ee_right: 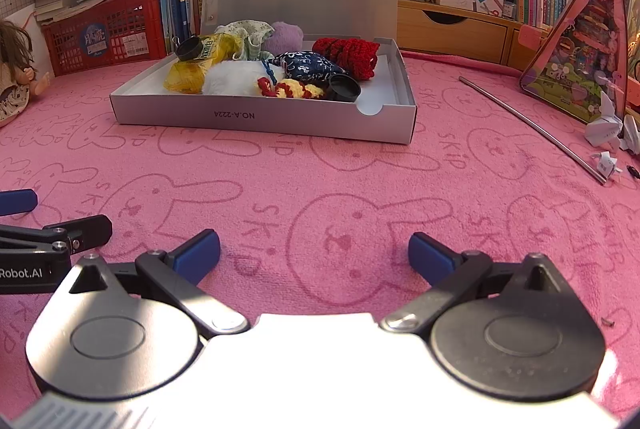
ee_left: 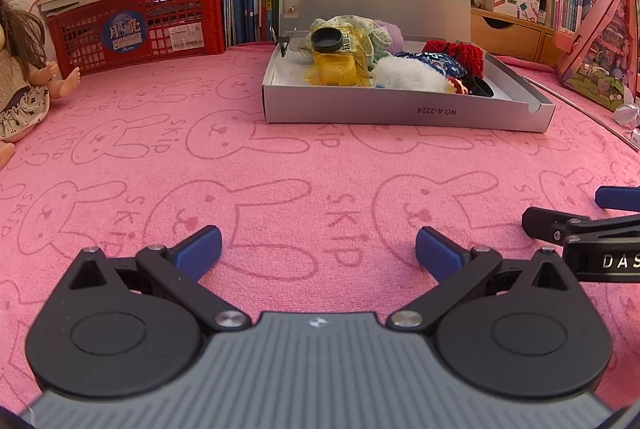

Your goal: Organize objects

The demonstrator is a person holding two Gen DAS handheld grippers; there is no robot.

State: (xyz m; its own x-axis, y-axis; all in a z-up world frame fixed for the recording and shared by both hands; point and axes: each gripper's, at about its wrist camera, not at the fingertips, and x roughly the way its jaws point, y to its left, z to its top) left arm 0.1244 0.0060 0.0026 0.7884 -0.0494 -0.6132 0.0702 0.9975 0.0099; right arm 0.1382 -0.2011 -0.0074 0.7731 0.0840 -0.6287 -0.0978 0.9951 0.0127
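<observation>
An open grey box (ee_left: 400,115) (ee_right: 260,119) stands on the pink rabbit-print cloth, lid upright. Inside lie a yellow bag with a black cap (ee_left: 334,57) (ee_right: 200,59), a white fluffy piece (ee_left: 412,73) (ee_right: 230,79), a blue patterned pouch (ee_right: 308,65), a red knitted piece (ee_left: 456,55) (ee_right: 350,53), a purple pompom (ee_right: 284,35), a yellow-red crochet piece (ee_right: 292,89) and a black lid (ee_right: 344,87). My left gripper (ee_left: 318,249) is open and empty, well short of the box. My right gripper (ee_right: 314,251) is open and empty beside it.
A red crate (ee_left: 140,29) under stacked books, a doll (ee_left: 20,81) at far left. A metal rod (ee_right: 532,125), folded paper figures (ee_right: 604,127) and a pink triangular case (ee_right: 580,45) lie at right. Bookshelves and wooden drawers (ee_right: 452,29) stand behind.
</observation>
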